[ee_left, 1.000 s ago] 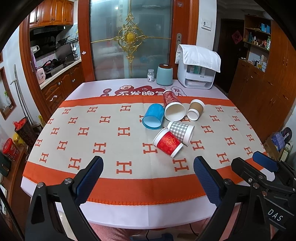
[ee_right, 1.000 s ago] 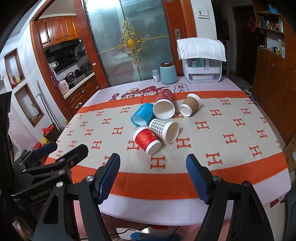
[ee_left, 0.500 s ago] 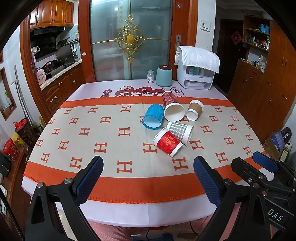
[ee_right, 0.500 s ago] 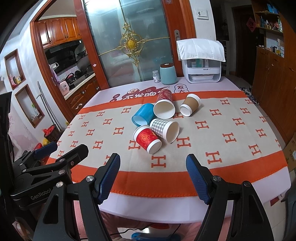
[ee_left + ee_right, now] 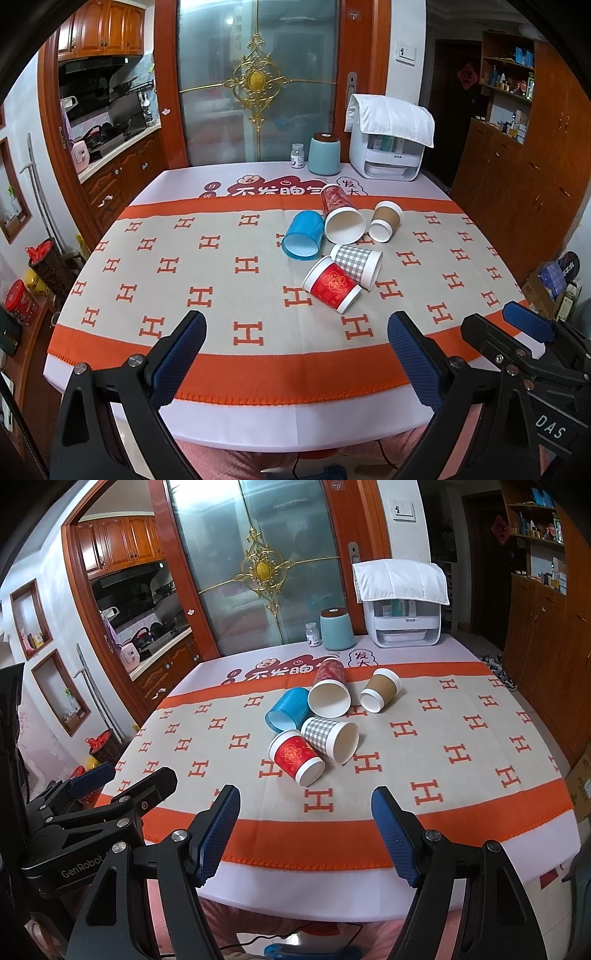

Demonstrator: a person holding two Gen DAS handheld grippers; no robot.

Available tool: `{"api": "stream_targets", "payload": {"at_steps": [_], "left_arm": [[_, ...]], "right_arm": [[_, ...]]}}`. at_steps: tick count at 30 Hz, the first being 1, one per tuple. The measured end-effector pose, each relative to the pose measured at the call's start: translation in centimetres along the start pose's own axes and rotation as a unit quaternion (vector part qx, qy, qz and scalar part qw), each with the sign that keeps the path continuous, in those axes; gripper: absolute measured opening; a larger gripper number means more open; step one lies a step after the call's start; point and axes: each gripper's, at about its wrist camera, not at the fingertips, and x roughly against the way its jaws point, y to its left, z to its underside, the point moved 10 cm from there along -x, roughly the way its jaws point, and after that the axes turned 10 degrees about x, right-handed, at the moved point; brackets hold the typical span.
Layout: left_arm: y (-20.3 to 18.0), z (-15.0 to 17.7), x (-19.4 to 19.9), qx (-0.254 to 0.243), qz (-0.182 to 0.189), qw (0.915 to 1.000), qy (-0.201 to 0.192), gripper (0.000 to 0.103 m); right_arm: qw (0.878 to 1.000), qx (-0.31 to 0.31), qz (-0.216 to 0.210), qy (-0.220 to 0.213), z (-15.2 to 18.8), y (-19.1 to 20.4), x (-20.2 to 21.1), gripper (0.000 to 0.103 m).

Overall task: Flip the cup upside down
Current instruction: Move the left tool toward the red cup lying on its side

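Five cups on sides, clustered mid-table on H-patterned cloth (image 5: 221, 295):
- red floral paper cup (image 5: 332, 285)
- grey checked paper cup (image 5: 356, 263)
- blue plastic cup (image 5: 303, 239)
- tall red paper cup (image 5: 340, 218)
- brown sleeved paper cup (image 5: 385, 220)

None flipped.

Left gripper (image 5: 295, 354), right gripper (image 5: 306, 829): jaws wide, empty, near table edge, well apart from cups.

Judged: task not begun.
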Motion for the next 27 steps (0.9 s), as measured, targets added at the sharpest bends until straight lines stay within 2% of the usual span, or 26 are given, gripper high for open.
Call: {"api": "stream_targets", "payload": {"at_steps": [7,10,13,18,22,27], "left_arm": [[-0.8,-1.3,0.3,-0.025,0.016,0.9991,-0.029,0.098],[-1.4,-1.9,-0.1,-0.053,0.024,0.9971,-0.049,0.098],[-2.4,-2.3,-0.2,-0.089,0.045,0.9928,-0.067,0.098],[-3.6,-3.1,-1.7,-0.123,0.093,0.9864,-0.055,0.099],[-4.3,-3.3,-4.5,-0.165,0.113,0.9790,-0.038,0.099],[-4.8,-2.7,-9.8,-0.261,0.097,0.9600,-0.023,0.099]], "right_arm": [[1.000,-0.011,0.008,0.000,-0.7,-0.3,0.8,0.075],[1.000,-0.014,0.010,0.001,-0.7,-0.8,0.4,0.075],[1.000,-0.018,0.009,0.005,-1.1,-1.2,-0.3,0.075],[0.999,-0.027,0.016,0.012,-1.4,-2.3,-2.2,0.075],[0.999,-0.037,0.025,0.019,-1.4,-3.2,-4.3,0.075],[0.997,-0.057,0.026,0.041,-1.2,-4.8,-8.6,0.075]]}}
